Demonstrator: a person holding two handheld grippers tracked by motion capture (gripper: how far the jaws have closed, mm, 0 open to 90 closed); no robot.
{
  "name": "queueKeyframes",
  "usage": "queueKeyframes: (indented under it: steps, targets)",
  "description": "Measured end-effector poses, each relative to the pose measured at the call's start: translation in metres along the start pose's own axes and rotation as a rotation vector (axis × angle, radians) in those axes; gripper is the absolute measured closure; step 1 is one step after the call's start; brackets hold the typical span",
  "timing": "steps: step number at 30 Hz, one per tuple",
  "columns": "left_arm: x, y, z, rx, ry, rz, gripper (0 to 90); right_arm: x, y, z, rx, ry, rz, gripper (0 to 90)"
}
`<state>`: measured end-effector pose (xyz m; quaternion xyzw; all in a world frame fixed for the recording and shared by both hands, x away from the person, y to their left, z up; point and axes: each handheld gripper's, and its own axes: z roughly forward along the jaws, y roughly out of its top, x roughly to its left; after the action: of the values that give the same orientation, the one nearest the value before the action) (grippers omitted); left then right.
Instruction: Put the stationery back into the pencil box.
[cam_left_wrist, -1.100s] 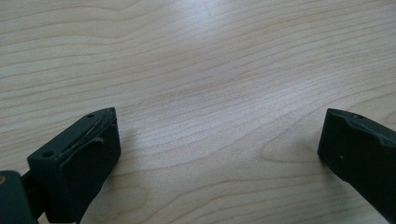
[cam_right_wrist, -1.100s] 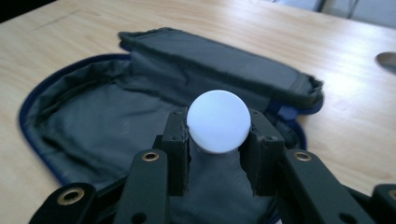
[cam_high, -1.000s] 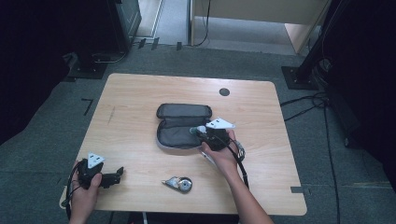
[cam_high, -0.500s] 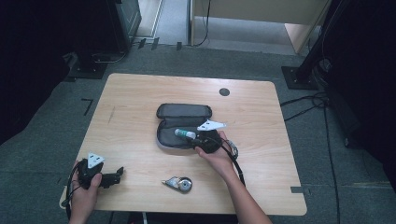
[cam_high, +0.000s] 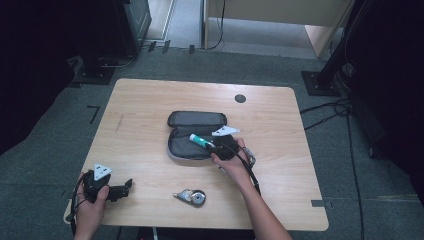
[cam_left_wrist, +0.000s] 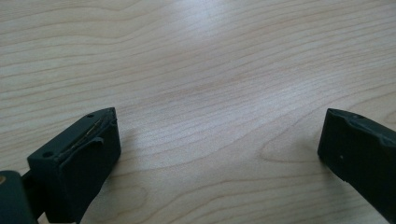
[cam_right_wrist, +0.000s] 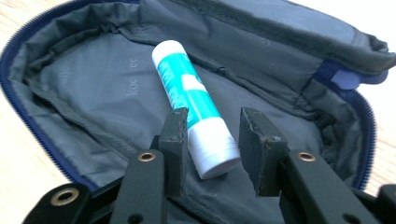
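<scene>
High view: right tool (cam_high: 216, 146) over the open grey pencil case (cam_high: 192, 135) mid-tabletop (cam_high: 280, 125); left tool (cam_high: 122, 188) near the front-left corner.
Left gripper view: left tool (cam_left_wrist: 219, 154) released, spread over bare tabletop.
Right gripper view: glue stick (cam_right_wrist: 196, 105) lies inside the pencil case (cam_right_wrist: 93, 88); right tool (cam_right_wrist: 212, 140) straddles its white end, right pad clear, grip loosened.

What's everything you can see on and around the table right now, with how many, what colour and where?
Pencil case: one, grey with blue zip, lying open mid-table.
Glue stick: one, white and teal, lying in the open case, its white end between the right gripper's jaws.
Correction tape: one, grey, near the table's front edge.
Table: one, light wood, with a dark round hole near the far edge.
Black stands: on the carpet beyond the table.
Left gripper: black, jaws open, at the front left corner.
Right gripper: black, over the case; one pad touches the stick, the other shows a gap.
</scene>
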<state>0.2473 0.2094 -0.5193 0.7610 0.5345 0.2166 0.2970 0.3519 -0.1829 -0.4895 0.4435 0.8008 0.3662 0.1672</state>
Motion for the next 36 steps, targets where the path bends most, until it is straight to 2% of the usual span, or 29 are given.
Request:
queueKeyframes:
  steps: [5,10,12,14,16,18,19,20,22,23,30,31,36]
  targets:
    - [0.000,0.000,0.000,0.000,0.000,0.000,0.0,0.001,0.002,0.004,0.013,-0.081,-0.053,60.7]
    - [0.000,0.000,0.000,0.000,0.000,0.000,0.0,0.005,0.003,0.011,0.031,-0.135,-0.111,56.5]
    - [0.000,0.000,0.000,0.000,0.000,0.000,0.0,0.005,0.005,0.013,0.022,-0.186,-0.120,56.8]
    - [0.000,0.000,0.000,0.001,0.000,0.001,0.0,0.005,0.007,0.013,0.018,-0.211,-0.112,55.6]
    - [0.000,0.000,0.000,0.000,0.000,0.001,0.0,0.004,0.008,0.013,0.010,-0.212,-0.111,54.4]
    - [0.000,0.000,0.000,0.000,0.000,0.001,0.0,0.002,0.009,0.007,-0.016,-0.199,-0.077,52.7]
    - [0.000,0.000,0.000,0.000,0.000,0.001,0.0,0.002,0.009,0.007,-0.016,-0.199,-0.077,52.7]
    - [0.000,0.000,0.000,0.000,0.000,0.001,0.0,0.000,0.010,-0.003,-0.047,-0.178,-0.053,53.0]
    - [0.000,0.000,0.000,0.002,-0.002,0.002,0.0,0.000,0.011,-0.006,-0.057,-0.172,-0.048,53.6]
    - [0.000,0.000,0.000,0.002,-0.002,0.003,0.0,-0.001,0.011,-0.017,-0.078,-0.155,-0.037,54.3]
    - [0.000,0.000,0.000,0.002,-0.002,0.002,0.0,-0.003,0.008,-0.042,-0.110,-0.111,-0.022,55.0]
    - [0.000,0.000,0.000,0.002,-0.002,0.002,0.0,-0.004,0.005,-0.050,-0.116,-0.098,-0.018,54.2]
    - [0.000,0.000,0.000,0.002,-0.002,0.002,0.0,-0.006,-0.003,-0.067,-0.135,-0.087,-0.009,54.0]
